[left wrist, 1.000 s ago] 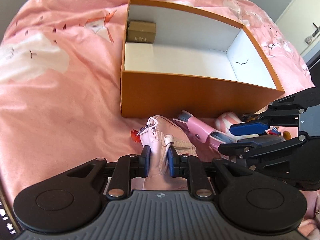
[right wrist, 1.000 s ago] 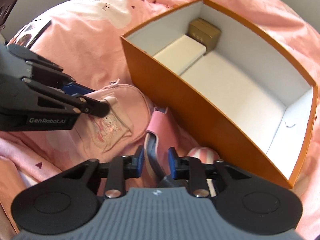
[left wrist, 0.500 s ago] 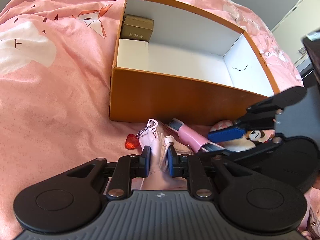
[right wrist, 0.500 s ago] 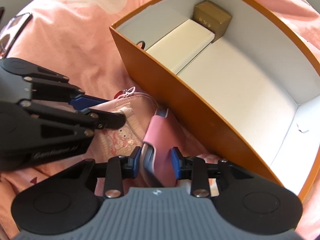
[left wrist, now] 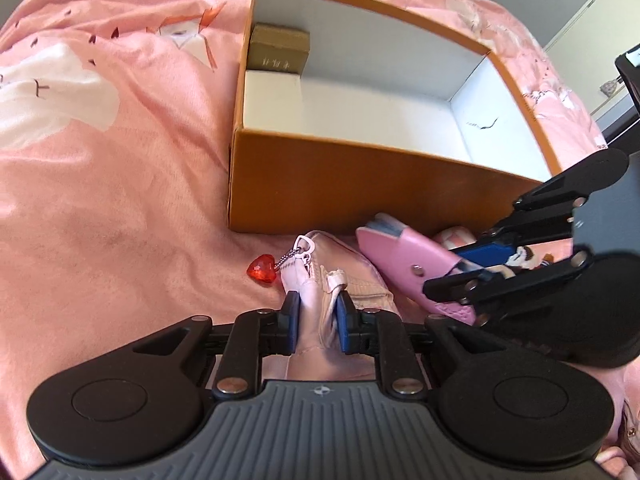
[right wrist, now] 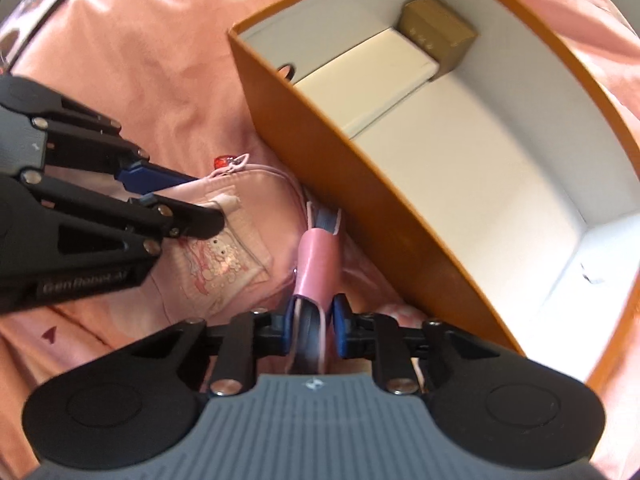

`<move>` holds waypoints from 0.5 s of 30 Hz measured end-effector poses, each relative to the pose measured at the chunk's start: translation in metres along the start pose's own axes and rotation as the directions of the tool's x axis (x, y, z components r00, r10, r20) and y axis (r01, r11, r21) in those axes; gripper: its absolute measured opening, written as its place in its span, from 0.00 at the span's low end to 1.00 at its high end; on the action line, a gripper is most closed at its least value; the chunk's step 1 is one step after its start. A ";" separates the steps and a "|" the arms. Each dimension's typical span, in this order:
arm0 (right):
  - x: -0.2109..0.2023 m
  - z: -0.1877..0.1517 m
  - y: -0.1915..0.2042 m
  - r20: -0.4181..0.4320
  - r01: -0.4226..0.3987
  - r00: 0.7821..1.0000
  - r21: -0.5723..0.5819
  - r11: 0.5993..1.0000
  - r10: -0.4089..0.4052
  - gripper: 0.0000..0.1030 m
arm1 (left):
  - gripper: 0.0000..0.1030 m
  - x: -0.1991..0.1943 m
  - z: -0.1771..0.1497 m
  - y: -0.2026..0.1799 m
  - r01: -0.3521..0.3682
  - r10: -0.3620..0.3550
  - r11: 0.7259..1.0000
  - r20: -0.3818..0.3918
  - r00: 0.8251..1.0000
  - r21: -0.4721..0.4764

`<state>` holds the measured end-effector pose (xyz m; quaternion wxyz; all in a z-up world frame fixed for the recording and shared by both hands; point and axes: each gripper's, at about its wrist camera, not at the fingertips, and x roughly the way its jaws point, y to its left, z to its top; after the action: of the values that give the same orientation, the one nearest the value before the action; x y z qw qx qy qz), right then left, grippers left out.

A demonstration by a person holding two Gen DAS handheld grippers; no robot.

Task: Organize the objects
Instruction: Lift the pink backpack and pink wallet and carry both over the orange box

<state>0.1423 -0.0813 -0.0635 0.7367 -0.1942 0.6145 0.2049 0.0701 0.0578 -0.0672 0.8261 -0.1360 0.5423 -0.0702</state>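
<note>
An open orange box (left wrist: 360, 184) with a white inside lies on the pink bedspread; it also shows in the right wrist view (right wrist: 360, 184). In it sit a gold box (left wrist: 280, 50) and a white box (right wrist: 372, 76). My left gripper (left wrist: 316, 316) is shut on a pale pink zip pouch (left wrist: 352, 276) with a red heart charm (left wrist: 262, 270), just in front of the box. My right gripper (right wrist: 314, 330) is shut on a pink wallet (right wrist: 318, 260) beside the pouch (right wrist: 224, 240), against the box's near wall.
The pink bedspread (left wrist: 100, 160) with white cartoon prints stretches left of the box. A small pink striped thing (left wrist: 452, 236) and a toy with a dark-haired face (left wrist: 520, 258) lie behind the right gripper's fingers. A pale cabinet stands at the far right.
Both grippers have lifted and moved closer to the box, each keeping its hold. The pink wallet now rises clear of the bedspread beside the pouch.
</note>
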 end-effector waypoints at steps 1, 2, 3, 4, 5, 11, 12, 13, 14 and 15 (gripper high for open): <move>-0.005 -0.003 -0.004 0.010 -0.012 1.000 0.022 1.000 0.012 0.18 | 0.19 -0.003 -0.001 -0.002 0.004 -0.004 1.000 0.009 1.000 0.008; -0.011 -0.006 -0.007 0.023 -0.023 0.999 0.040 0.999 0.022 0.18 | 0.18 -0.007 -0.002 -0.004 0.007 -0.007 1.000 0.017 1.000 0.014; -0.017 -0.009 -0.010 0.039 -0.033 0.999 0.054 0.998 0.031 0.18 | 0.18 -0.012 -0.003 -0.007 0.008 -0.008 1.000 0.028 1.000 0.022; -0.023 -0.012 -0.013 0.055 -0.043 0.998 0.068 0.997 0.039 0.18 | 0.18 -0.017 -0.003 -0.010 0.004 -0.005 1.000 0.043 0.999 0.031; -0.030 -0.016 -0.015 0.072 -0.054 0.996 0.082 0.995 0.048 0.18 | 0.18 -0.022 -0.004 -0.013 0.000 -0.002 0.999 0.057 0.998 0.039; -0.073 -0.035 -0.022 0.184 -0.067 0.982 0.097 0.993 0.048 0.18 | 0.16 -0.053 -0.002 -0.028 -0.006 -0.006 0.997 0.161 0.987 0.077; -0.081 -0.037 -0.021 0.201 -0.064 0.979 0.100 0.993 0.043 0.18 | 0.16 -0.059 0.000 -0.030 -0.005 -0.010 0.997 0.180 0.984 0.083; -0.087 -0.032 -0.021 0.218 -0.062 0.975 0.103 0.993 0.038 0.18 | 0.16 -0.063 0.000 -0.033 -0.005 -0.012 0.996 0.195 0.981 0.089; -0.094 -0.035 -0.022 0.235 -0.060 0.971 0.106 0.993 0.033 0.18 | 0.16 -0.068 0.001 -0.035 -0.004 -0.016 0.996 0.212 0.977 0.094; -0.101 -0.036 -0.024 0.252 -0.058 0.967 0.111 0.992 0.029 0.18 | 0.16 -0.073 0.002 -0.036 0.000 -0.023 0.995 0.228 0.973 0.099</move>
<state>0.1087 -0.1271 0.0309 0.8137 -0.1094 0.5319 0.2072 0.0437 0.0427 0.0082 0.8883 -0.1056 0.4387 -0.0853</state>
